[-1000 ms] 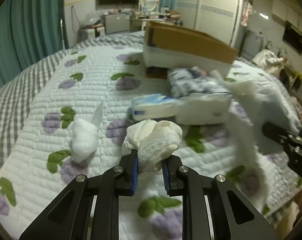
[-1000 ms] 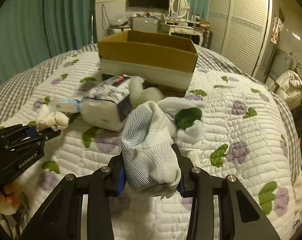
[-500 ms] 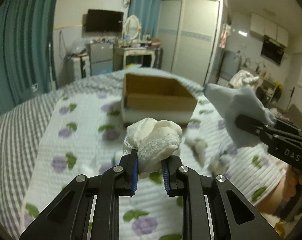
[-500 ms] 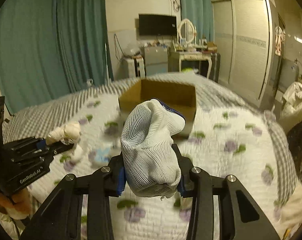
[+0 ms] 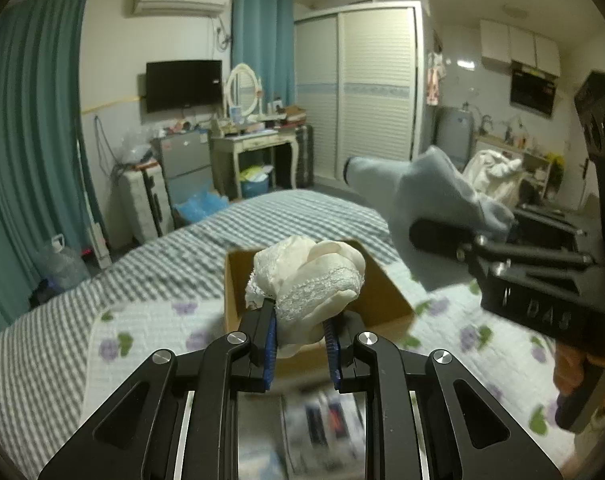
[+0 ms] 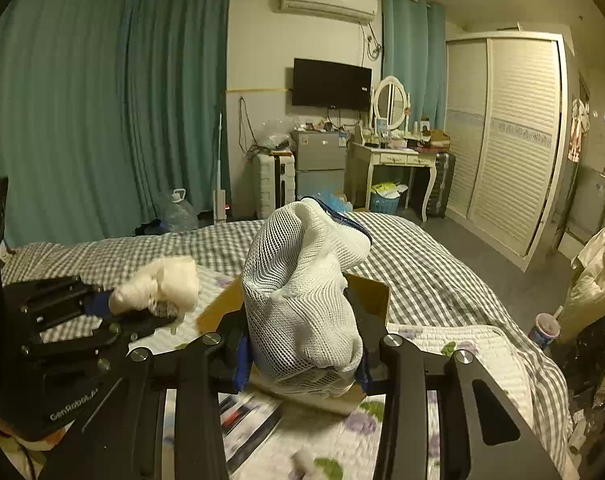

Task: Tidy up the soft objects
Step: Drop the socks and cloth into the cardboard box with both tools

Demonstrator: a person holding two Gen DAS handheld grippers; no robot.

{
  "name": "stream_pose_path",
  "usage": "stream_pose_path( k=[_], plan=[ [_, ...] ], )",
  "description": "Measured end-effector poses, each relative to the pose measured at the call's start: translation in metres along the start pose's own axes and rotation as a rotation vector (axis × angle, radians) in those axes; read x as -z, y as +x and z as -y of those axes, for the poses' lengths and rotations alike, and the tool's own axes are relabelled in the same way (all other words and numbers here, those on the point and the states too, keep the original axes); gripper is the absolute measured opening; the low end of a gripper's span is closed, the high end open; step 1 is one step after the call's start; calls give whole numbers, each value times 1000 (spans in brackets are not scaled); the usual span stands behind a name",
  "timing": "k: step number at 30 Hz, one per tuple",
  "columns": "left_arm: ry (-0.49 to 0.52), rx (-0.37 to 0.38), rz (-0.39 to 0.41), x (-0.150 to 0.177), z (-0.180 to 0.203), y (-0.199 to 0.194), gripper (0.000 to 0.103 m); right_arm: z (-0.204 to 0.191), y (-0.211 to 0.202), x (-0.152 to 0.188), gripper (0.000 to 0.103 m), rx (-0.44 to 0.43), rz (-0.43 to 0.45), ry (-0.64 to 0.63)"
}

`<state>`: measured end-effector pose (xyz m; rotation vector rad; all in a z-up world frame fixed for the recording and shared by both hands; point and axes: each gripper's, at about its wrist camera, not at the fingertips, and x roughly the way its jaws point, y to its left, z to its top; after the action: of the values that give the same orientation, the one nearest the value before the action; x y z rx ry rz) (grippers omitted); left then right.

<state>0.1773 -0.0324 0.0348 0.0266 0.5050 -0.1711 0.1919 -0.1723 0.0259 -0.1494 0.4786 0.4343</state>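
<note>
Bed [image 5: 294, 216] with quilt [image 6: 462, 340] below; cardboard box [image 5: 238, 280] ahead of both grippers. Right gripper [image 6: 300, 364] raised above the quilt, pinching white mesh sock [image 6: 302, 300]. Left gripper [image 5: 300, 344] level alongside, clamping cream lace bundle [image 5: 306, 280].

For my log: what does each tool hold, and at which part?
Left tool: lace bundle, pinched at its bottom. Right tool: mesh sock, at its lower end.

Cream lace-trimmed cloth bundle [image 5: 308, 276]: soft, faintly silky, rough lace edge. White open-mesh fabric bundle [image 6: 302, 300]: coarse netting. Brown cardboard box [image 5: 382, 292]: matt paper. Quilted floral bedspread [image 5: 142, 328]: stitched cotton, matt. Black plastic left gripper [image 5: 300, 350], right gripper [image 6: 300, 364]: matt, shiny metal screws.
</note>
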Motion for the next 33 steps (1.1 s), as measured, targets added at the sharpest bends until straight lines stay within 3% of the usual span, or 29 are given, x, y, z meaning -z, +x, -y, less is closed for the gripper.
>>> stream_pose_path(
  k=[8, 11, 12, 13, 14, 15, 16, 18, 19, 24, 26, 28, 33],
  plan=[
    [3, -15, -78, 9, -9, 85, 21, 46, 92, 20, 39, -6, -100, 68],
    [39, -62, -82, 16, -8, 104, 26, 60, 113, 34, 39, -19, -131, 96],
    [44, -65, -92, 18, -7, 107, 33, 62, 119, 38, 41, -25, -139, 104],
    [39, -66, -104, 19, -7, 110, 49, 64, 121, 41, 42, -29, -142, 111],
    [29, -66, -110, 19, -7, 111, 57, 66, 124, 43, 43, -25, -147, 120],
    [12, -76, -107, 20, -9, 110, 71, 67, 125, 44, 48, -20, -150, 123],
    [5, -85, -103, 20, -8, 108, 77, 70, 128, 42, 58, -15, -148, 125],
    [-8, -111, -85, 18, -9, 99, 79, 73, 120, 41, 74, -1, -131, 135],
    [-9, -122, -77, 14, -10, 95, 79, 76, 111, 40, 77, 6, -115, 141],
    [15, -189, -25, -5, -7, 47, 80, 69, 61, 22, 85, 40, -70, 115],
    [5, -207, 16, -15, -5, 12, 80, 64, 34, 11, 85, 52, -46, 94],
    [-8, -209, 56, -25, -3, -22, 92, 57, 0, -4, 86, 63, -28, 85],
    [-20, -235, 141, -34, 0, -109, 94, 38, -76, -28, 96, 19, 4, 47]
  ],
)
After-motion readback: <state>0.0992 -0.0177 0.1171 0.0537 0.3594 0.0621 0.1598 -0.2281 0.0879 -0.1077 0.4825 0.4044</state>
